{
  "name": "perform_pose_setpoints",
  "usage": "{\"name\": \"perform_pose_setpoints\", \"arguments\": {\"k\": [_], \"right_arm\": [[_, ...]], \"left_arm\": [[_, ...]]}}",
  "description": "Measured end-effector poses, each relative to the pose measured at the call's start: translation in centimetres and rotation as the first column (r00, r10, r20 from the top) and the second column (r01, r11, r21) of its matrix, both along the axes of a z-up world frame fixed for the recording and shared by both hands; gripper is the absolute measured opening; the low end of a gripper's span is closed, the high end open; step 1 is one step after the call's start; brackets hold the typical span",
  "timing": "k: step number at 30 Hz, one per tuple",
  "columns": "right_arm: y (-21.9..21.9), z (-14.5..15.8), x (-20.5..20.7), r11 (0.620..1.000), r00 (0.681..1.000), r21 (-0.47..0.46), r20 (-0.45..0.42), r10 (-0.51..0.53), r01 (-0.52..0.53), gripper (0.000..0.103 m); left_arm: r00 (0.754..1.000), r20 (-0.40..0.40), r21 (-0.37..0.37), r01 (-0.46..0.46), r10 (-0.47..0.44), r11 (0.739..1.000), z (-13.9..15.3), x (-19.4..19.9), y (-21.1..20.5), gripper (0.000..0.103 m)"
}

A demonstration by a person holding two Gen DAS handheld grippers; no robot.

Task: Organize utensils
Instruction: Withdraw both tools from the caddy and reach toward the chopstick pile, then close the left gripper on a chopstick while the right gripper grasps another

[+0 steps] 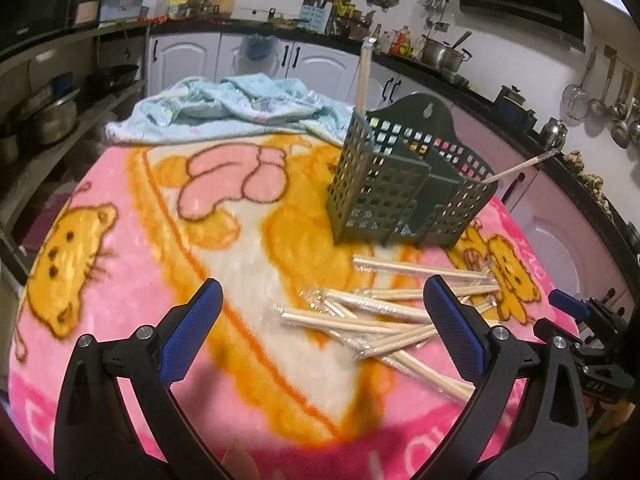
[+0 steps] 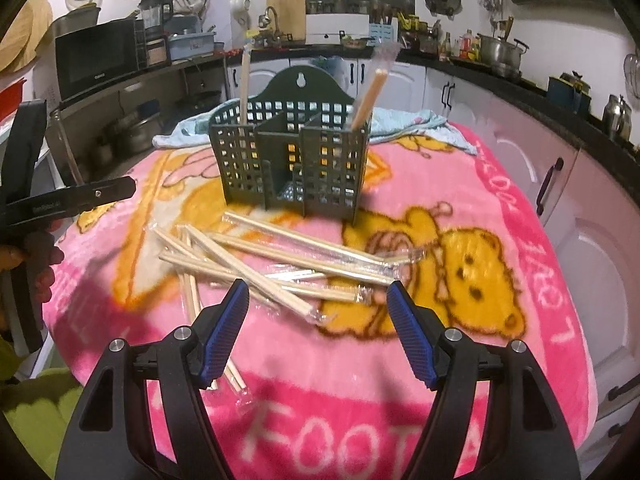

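Left wrist view: left claw [image 1: 322, 334] is spread wide w/ nothing between its blue pads, hovering over the pink cartoon blanket [image 1: 120, 280] on the worktop. Just right of centre lies a loose pile of wrapped chopsticks [image 1: 384, 316], crossing each other, partly behind the claw's right finger. Beyond them stands the dark green utensil caddy [image 1: 404, 196], upright, w/ one wrapped pair standing in its left compartment [image 1: 363, 80] and one leaning out of the right side [image 1: 520, 166]. Crumpled light blue cloth [image 1: 224, 106] sits at the blanket's far edge. Far right, part of the right claw [image 1: 568, 304] shows.

Right wrist view: right claw [image 2: 318, 330] also released, empty, above the near end of the pile [image 2: 272, 260]; caddy [image 2: 288, 160] stands behind it.
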State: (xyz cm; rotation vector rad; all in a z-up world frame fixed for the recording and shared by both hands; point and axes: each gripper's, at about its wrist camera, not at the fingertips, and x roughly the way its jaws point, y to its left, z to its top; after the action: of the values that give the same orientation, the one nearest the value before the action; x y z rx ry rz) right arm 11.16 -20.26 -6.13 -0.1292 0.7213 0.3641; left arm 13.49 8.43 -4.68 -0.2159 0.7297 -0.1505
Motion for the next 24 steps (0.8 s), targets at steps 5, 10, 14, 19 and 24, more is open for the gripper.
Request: {"name": "perform_pose_setpoints", "arguments": {"k": [5, 10, 14, 19, 24], "right_arm": [[-0.4, -0.9, 0.4, 1.0, 0.999, 0.012, -0.038, -0.007, 0.008, 0.069], [-0.8, -1.8, 1.0, 0.999, 0.997, 0.037, -0.079, -0.014, 0.017, 0.057], [-1.0, -2.6, 1.8, 0.997, 0.992, 0.074, -0.122, -0.01, 0.02, 0.048], [-1.3, -3.6, 2.5, 0.992, 0.984, 0.124, -0.179, 0.0, 0.023, 0.037], [-1.7, -4.2, 3.2, 0.984, 0.975, 0.172, -0.222, 0.006, 0.034, 0.023]], "left_arm": [[0.999, -0.053, -0.03, -0.014, 0.013, 0.999, -1.8, 0.5, 0.8, 0.092], [0.995, -0.1, -0.093, -0.032, 0.022, 0.995, -3.7, 1.0, 1.9, 0.092], [0.992, -0.129, -0.154, -0.036, 0.016, 0.987, -5.1, 1.4, 2.6, 0.092], [0.99, -0.144, -0.217, -0.031, 0.0, 0.976, -6.1, 1.7, 3.0, 0.087], [0.989, -0.145, -0.254, -0.034, -0.004, 0.967, -6.3, 1.9, 3.4, 0.078]]}}
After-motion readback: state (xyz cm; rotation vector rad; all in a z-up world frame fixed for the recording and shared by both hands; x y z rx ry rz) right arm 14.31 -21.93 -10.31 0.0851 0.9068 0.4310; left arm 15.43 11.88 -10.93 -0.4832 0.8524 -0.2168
